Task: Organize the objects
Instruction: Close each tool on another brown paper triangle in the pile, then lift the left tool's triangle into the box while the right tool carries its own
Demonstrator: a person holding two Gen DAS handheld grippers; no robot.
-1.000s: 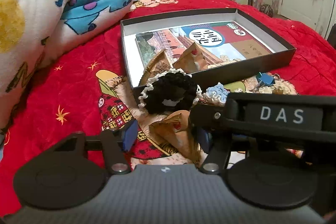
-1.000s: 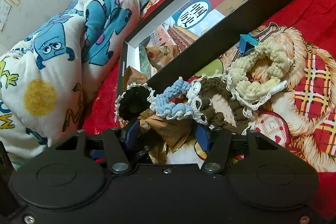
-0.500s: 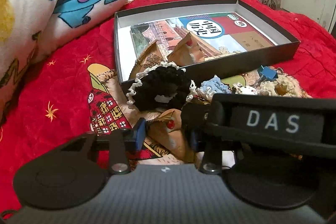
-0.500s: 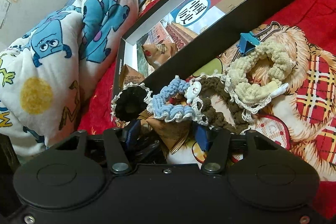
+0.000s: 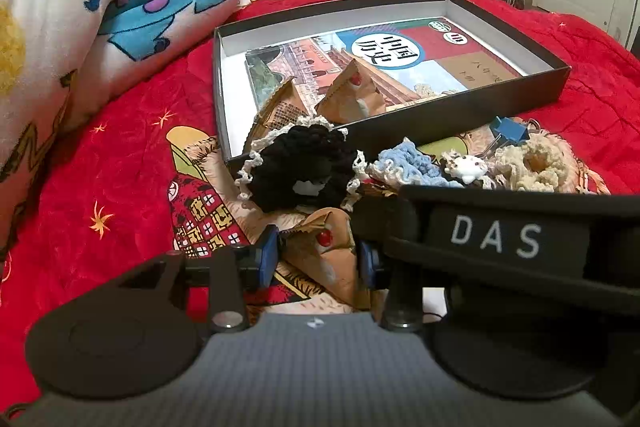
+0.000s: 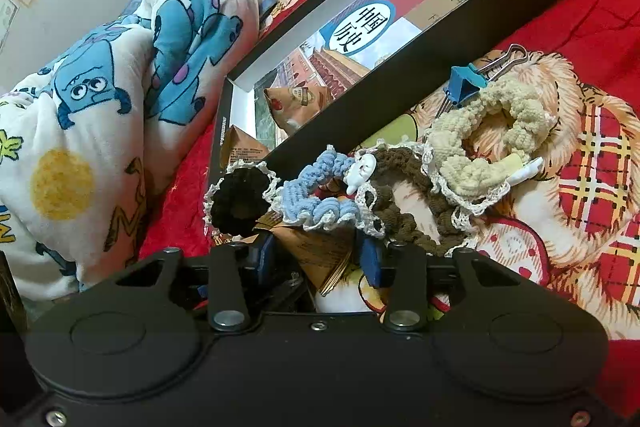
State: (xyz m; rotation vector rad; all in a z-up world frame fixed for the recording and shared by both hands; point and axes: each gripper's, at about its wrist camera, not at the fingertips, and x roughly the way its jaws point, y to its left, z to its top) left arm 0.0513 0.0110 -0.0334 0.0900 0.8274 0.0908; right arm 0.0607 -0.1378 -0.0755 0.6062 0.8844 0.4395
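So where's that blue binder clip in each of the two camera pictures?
Left wrist view: blue binder clip at right of centre, just before the black box's near wall.
Right wrist view: upper right, beside the beige scrunchie.
Shared landmark: the black box.

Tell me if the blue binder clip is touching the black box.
Cannot tell. In the right wrist view the blue binder clip lies close beside the black box wall, but neither view shows contact or a gap plainly.
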